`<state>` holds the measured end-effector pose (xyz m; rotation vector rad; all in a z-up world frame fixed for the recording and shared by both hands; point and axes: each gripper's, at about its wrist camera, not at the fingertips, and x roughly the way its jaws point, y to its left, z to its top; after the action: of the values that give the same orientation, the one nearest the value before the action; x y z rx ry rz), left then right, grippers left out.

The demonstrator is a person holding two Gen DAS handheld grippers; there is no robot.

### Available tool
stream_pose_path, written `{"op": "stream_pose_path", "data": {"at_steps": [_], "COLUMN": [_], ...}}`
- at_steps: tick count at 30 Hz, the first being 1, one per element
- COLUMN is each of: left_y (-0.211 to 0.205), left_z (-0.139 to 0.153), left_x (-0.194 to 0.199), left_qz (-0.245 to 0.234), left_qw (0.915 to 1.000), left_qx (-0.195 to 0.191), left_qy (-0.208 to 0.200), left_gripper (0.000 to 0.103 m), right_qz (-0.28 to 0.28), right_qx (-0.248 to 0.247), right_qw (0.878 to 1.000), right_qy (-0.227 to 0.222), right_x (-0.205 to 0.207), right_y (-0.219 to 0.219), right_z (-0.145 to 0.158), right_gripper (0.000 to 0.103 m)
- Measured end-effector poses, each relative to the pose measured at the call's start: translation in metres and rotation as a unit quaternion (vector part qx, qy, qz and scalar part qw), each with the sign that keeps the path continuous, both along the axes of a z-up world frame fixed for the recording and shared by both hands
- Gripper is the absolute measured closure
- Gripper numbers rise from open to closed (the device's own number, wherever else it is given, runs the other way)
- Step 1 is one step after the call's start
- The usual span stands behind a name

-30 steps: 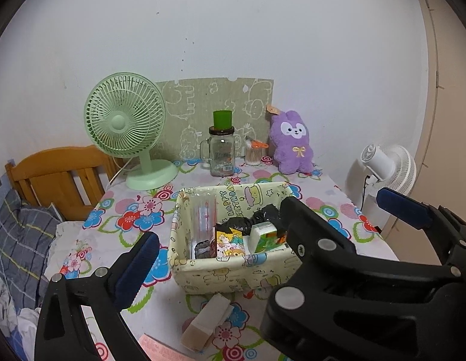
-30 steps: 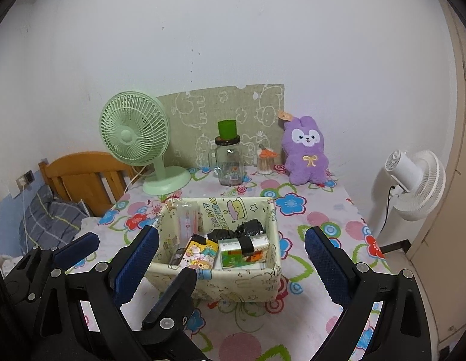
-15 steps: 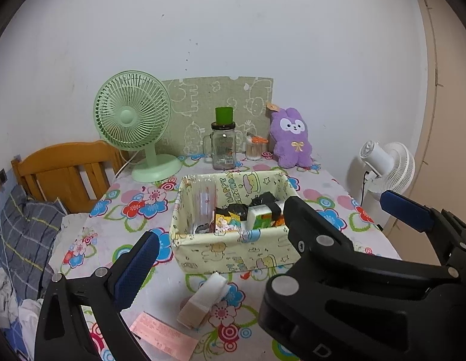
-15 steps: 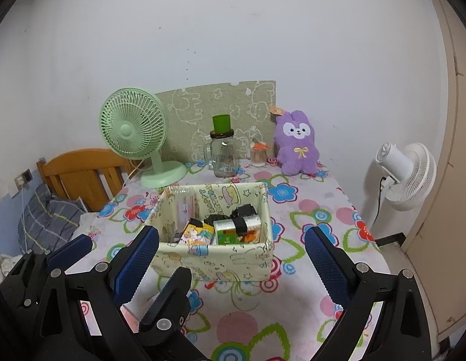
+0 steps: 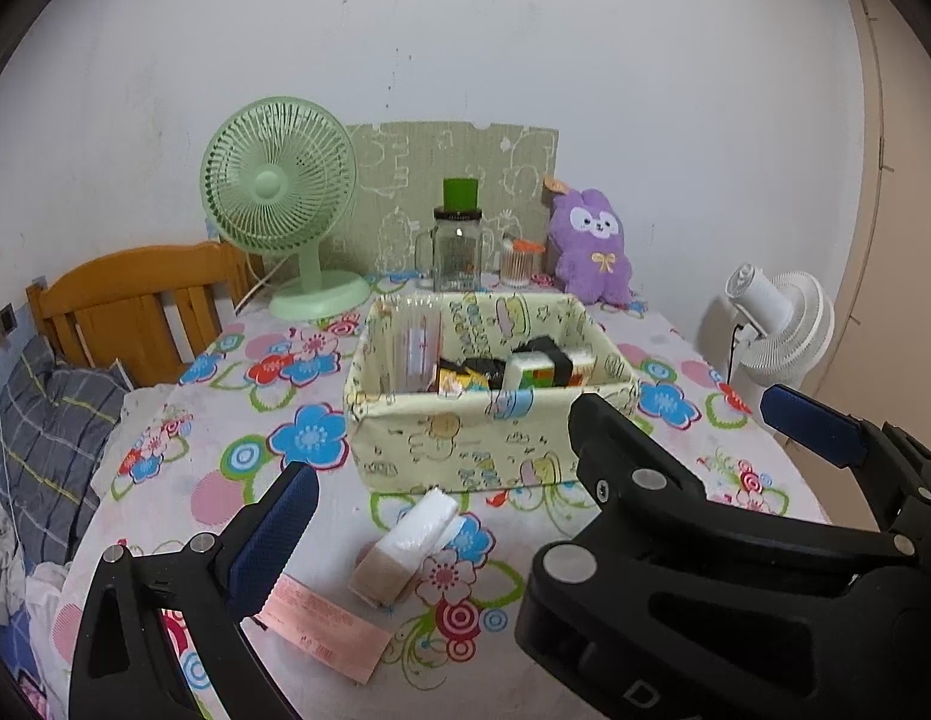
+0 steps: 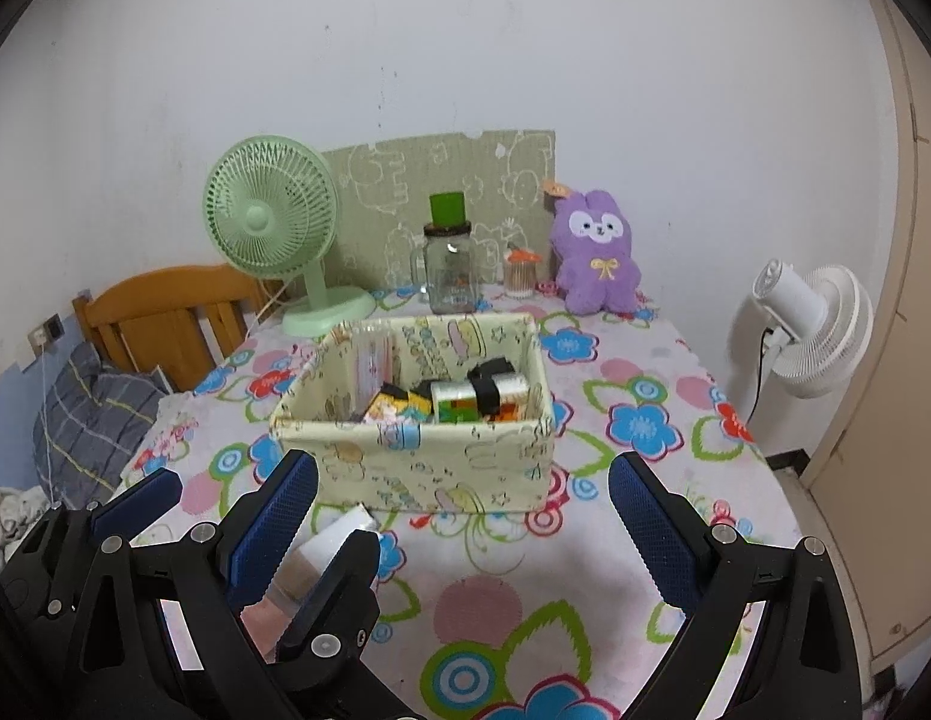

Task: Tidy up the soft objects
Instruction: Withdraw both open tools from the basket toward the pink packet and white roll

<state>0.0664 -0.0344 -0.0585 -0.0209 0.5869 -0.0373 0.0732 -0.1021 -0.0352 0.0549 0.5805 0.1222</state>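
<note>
At the far left a wooden headboard (image 5: 135, 300) and a plaid pillow (image 5: 51, 438) sit just past the left edge of the surface (image 5: 237, 414), which is covered in a flowered cloth. The left gripper (image 5: 441, 480) hovers low over the near edge, its jaws spread wide and holding nothing. Under it a pink slip of paper (image 5: 321, 624) lies flat near the front edge, and a white and tan soft block (image 5: 405, 546) lies tilted just in front of the fabric storage basket (image 5: 483, 444), apart from its front wall. The basket stands mid-surface with small packets and boxes inside; bare cloth lies open on both its sides. Behind it, along the wall, stand a green desk fan (image 5: 285, 222), a glass jar with a green lid (image 5: 457, 246), a small toothpick holder (image 5: 518, 261) and a purple plush rabbit (image 5: 591, 246) near the back right corner. The right gripper (image 6: 462, 516) hovers in front of the basket, jaws spread and empty, with open cloth ahead and to its right. Beyond the right edge a white floor fan (image 6: 813, 324) stands beside a beige door (image 6: 903, 360).
</note>
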Motion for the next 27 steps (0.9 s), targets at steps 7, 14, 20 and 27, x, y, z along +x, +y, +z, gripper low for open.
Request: {"op": "stream_pose_path", "data": {"at_steps": [7,14,20,27], "left_y": [0.005,0.012,0.019,0.029], "left_z": [-0.006,-0.024,-0.040,-0.058], "left_x": [0.000,0.003,0.006,0.008], "left_qz": [0.007,0.020,0.030,0.051], "left_qw": [0.9999,0.9996,0.9990,0.9974], "left_qx": [-0.005,-0.007,-0.006,-0.010], "left_qy": [0.006,0.019,0.034,0.050], "left_gripper": [0.000,0.000,0.000,0.000], "right_qz": [0.004,0.008,0.019,0.030], "right_qx": [-0.005,-0.009,0.009,0.014], "right_qw": [1.000,1.000,1.000,0.999], "right_qy": [0.006,0.010,0.020,0.033], "right_x": [0.003,0.006,0.010,0.014], "right_y": [0.007,0.013,0.018,0.027], "right_z": [-0.008,-0.024,-0.040,-0.060], "right_gripper": [0.004,0.004,0.004,0.004]}}
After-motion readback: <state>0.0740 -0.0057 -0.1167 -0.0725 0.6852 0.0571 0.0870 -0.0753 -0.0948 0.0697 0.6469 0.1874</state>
